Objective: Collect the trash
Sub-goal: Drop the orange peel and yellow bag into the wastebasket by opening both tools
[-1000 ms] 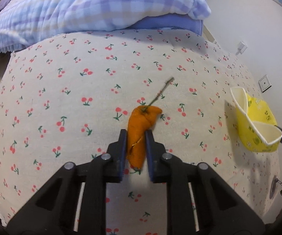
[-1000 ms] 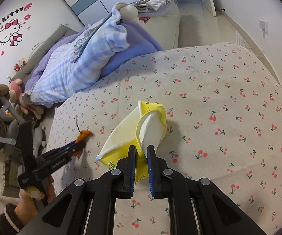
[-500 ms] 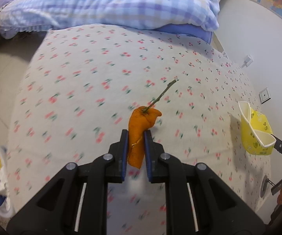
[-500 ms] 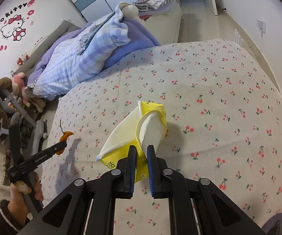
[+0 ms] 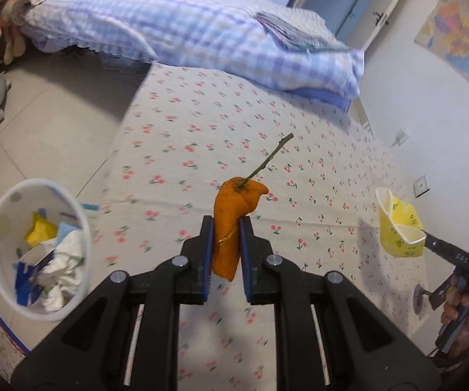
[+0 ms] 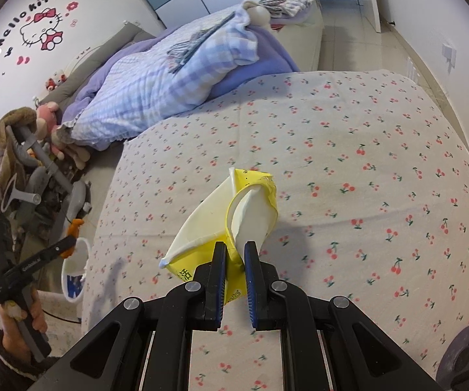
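Observation:
My left gripper (image 5: 224, 228) is shut on an orange peel (image 5: 234, 221) with a thin green stem, held in the air over the cherry-print bed (image 5: 267, 150). A white trash bin (image 5: 37, 254) with paper and wrappers inside stands on the floor at the lower left of the left wrist view. My right gripper (image 6: 235, 254) is shut on a crushed yellow paper cup (image 6: 234, 218) above the bed (image 6: 364, 163). The right wrist view shows the left gripper (image 6: 69, 247) with the peel (image 6: 75, 228) over the bin (image 6: 74, 270). The cup (image 5: 397, 228) also appears at the right of the left wrist view.
A checked blue quilt (image 5: 185, 26) is piled at the head of the bed. Plush toys (image 6: 51, 120) and a grey stand (image 6: 38, 156) crowd the floor beside the bed. A wall with sockets (image 5: 420, 184) runs along the bed's far side. Tiled floor (image 5: 38, 123) lies around the bin.
The left gripper has carried the peel up and sideways off the bed's middle toward its edge, bringing the bin into view. The right gripper has lifted the cup a little.

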`<state>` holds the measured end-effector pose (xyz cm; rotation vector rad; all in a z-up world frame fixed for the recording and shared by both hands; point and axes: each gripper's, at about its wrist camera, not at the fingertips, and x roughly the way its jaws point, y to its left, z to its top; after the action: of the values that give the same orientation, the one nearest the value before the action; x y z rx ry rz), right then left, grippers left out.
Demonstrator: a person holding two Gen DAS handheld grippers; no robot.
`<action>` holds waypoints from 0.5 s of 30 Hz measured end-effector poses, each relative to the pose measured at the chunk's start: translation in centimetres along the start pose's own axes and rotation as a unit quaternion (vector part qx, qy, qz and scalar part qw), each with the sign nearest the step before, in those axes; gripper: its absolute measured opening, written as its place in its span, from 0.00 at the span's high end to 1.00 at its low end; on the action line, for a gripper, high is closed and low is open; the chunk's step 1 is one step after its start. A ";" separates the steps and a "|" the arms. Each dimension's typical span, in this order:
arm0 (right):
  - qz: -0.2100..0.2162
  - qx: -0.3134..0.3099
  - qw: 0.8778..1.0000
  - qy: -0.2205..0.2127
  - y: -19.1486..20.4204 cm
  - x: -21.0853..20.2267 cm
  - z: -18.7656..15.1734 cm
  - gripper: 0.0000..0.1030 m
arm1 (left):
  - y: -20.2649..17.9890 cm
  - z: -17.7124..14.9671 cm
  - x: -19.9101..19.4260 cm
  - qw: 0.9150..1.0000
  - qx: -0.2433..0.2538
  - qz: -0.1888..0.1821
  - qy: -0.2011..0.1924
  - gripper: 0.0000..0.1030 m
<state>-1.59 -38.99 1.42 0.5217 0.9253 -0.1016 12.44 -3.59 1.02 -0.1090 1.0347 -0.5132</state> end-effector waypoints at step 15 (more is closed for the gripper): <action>0.068 -0.064 0.996 0.013 12.3 2.7 -0.3 0.89 | 12.3 -2.3 -3.9 0.994 -0.100 0.050 -0.014 0.84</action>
<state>3.55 -27.80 3.94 0.4676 0.9134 0.0876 13.29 9.29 -0.99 -0.2401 1.0577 -0.3142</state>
